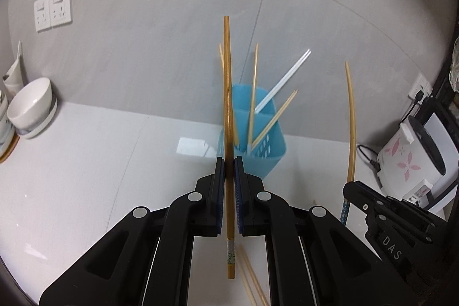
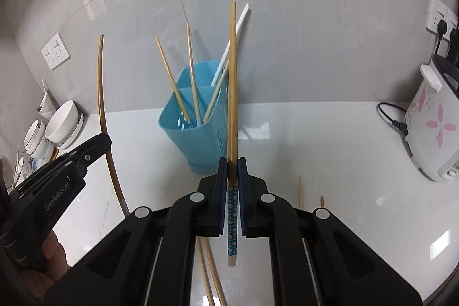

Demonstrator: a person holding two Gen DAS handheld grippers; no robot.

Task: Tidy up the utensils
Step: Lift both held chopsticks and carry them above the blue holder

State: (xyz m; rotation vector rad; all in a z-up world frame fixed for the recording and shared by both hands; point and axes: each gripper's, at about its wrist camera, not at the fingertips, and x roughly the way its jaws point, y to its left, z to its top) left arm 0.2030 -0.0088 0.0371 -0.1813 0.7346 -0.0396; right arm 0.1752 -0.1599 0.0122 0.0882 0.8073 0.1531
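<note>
Your right gripper [image 2: 232,165] pinches 1 dotted-handle chopstick [image 2: 232,93] upright before the blue holder [image 2: 175,119] with 4 sticks, while your left gripper [image 2: 104,140] at the left clamps another chopstick [image 2: 100,82].

The utensil holder [image 2: 192,119] stands on the counter [image 2: 315,139] near its back edge, with several chopsticks [image 2: 191,68] leaning in its compartments. Bowls [image 2: 64,124] sit far left at the back edge, the rice cooker [image 2: 430,131] far right. Loose chopsticks [image 2: 210,268] lie at the front edge.
</note>
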